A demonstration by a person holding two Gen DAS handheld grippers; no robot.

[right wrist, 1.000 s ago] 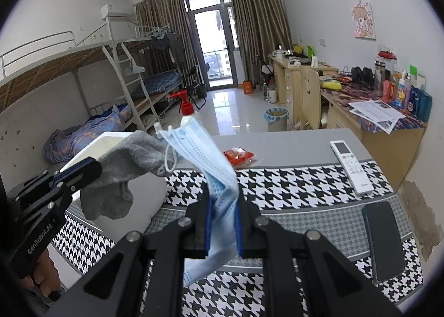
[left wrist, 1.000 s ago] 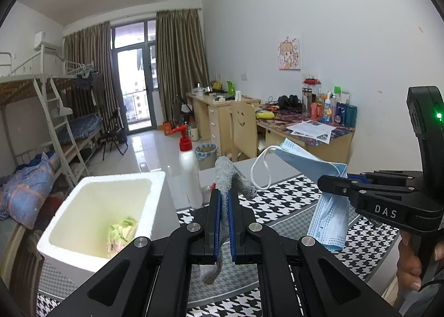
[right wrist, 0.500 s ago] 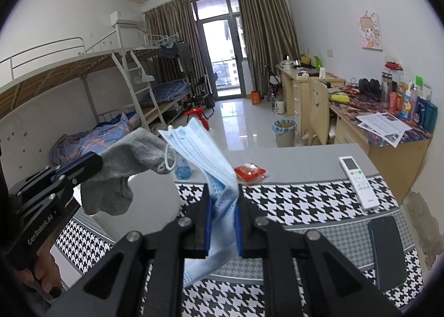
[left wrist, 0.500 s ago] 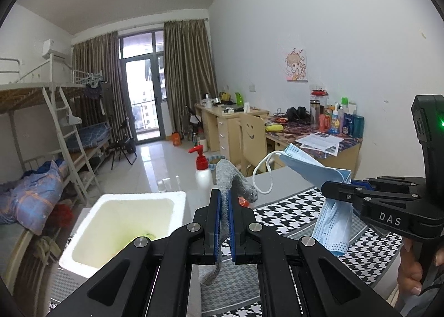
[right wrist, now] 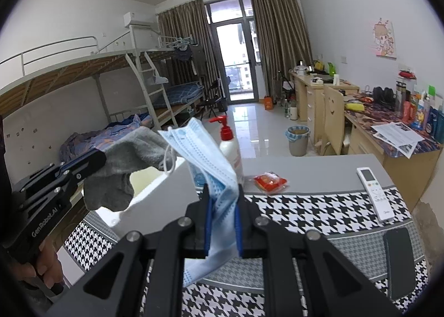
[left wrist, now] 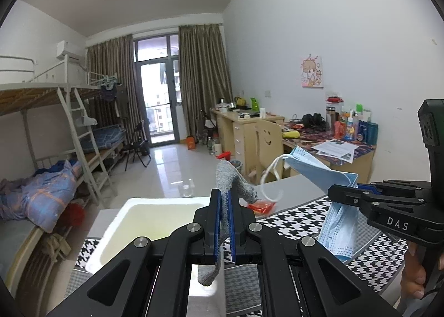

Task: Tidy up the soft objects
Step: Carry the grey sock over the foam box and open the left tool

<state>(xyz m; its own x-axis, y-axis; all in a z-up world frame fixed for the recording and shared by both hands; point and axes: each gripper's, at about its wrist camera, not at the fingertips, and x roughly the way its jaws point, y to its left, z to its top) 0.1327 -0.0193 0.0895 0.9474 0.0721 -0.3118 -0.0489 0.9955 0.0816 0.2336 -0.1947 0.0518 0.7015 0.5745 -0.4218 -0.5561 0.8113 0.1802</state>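
My left gripper (left wrist: 224,222) is shut on a grey sock (left wrist: 230,181) that sticks up above the jaws and dangles below them. It hangs over the near rim of a white foam box (left wrist: 133,206). In the right wrist view the same left gripper (right wrist: 97,157) holds the sock (right wrist: 125,158) at the left. My right gripper (right wrist: 222,219) is shut on a folded blue face mask (right wrist: 205,156), its ear loop hanging loose. From the left wrist view that right gripper (left wrist: 335,192) and the mask (left wrist: 319,172) are at the right, above the houndstooth cloth.
A white spray bottle with a red pump (right wrist: 229,145) stands behind the box. A red snack packet (right wrist: 270,181), a white remote (right wrist: 374,192) and a black phone (right wrist: 399,267) lie on the table (right wrist: 319,170). Bunk beds stand left, desks right.
Both grippers have risen with their loads still clamped and tilted upward, so the box and table sit lower in view. The green item inside the box has dropped out of sight.
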